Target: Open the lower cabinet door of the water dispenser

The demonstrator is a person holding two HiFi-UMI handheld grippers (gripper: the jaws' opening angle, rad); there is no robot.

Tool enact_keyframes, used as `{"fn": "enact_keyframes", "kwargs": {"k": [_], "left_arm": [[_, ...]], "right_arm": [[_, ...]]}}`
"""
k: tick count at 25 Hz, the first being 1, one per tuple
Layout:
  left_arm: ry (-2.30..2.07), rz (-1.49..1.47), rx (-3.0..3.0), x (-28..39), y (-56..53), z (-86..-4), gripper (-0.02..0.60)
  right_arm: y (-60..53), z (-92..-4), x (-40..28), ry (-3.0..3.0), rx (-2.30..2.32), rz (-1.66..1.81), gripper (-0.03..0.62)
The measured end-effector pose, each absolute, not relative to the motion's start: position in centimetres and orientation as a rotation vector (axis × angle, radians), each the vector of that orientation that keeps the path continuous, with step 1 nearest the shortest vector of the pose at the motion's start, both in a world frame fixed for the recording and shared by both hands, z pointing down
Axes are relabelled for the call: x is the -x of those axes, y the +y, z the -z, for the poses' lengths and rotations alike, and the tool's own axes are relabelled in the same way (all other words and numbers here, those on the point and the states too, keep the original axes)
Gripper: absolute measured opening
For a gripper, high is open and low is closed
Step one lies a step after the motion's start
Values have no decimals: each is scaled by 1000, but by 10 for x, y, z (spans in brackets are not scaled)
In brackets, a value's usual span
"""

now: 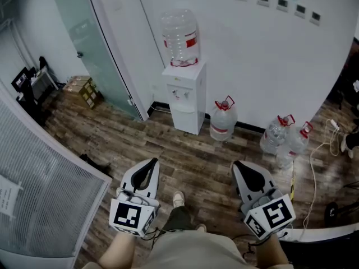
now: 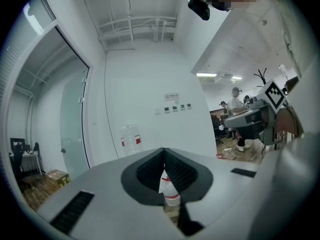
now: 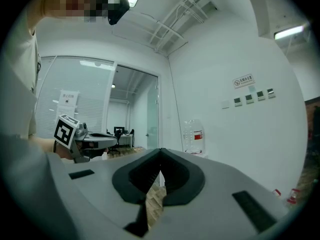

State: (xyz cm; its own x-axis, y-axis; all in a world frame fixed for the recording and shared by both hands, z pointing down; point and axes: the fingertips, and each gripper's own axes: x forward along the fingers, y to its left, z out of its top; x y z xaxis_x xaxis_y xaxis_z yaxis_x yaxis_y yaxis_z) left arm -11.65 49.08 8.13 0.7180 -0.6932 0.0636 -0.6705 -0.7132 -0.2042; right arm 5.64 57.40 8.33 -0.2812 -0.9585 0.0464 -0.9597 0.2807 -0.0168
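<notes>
The white water dispenser (image 1: 185, 97) stands against the far wall with an empty bottle (image 1: 180, 38) on top. Its lower cabinet door (image 1: 186, 116) is closed. My left gripper (image 1: 152, 162) and right gripper (image 1: 238, 165) are held low and side by side, well short of the dispenser, both pointing towards it. Both are shut, with nothing between the jaws. In the left gripper view the left gripper (image 2: 164, 153) hides the dispenser body, and only the bottle (image 2: 129, 139) shows. In the right gripper view the bottle (image 3: 193, 136) shows beyond the right gripper (image 3: 160, 153).
Three water jugs (image 1: 223, 121) (image 1: 276, 133) (image 1: 296, 142) stand on the wood floor right of the dispenser. A frosted glass door (image 1: 95, 43) and cardboard boxes (image 1: 83, 90) lie to its left. A white cable (image 1: 314, 172) runs at the right, and a ribbed partition (image 1: 39, 172) at the near left.
</notes>
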Motion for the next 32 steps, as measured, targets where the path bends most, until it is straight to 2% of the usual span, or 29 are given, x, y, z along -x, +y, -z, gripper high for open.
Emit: {"fn": "enact_keyframes", "kwargs": {"k": [15,32], "left_arm": [[1007,203,2764,89,433,-111,6],[1011,248,2857,105,216,-121,6]], "right_arm": [[512,-113,-80,-2432,-1934,-97,6],[293,-133,-63,-2359,-1887,-253,6]]}}
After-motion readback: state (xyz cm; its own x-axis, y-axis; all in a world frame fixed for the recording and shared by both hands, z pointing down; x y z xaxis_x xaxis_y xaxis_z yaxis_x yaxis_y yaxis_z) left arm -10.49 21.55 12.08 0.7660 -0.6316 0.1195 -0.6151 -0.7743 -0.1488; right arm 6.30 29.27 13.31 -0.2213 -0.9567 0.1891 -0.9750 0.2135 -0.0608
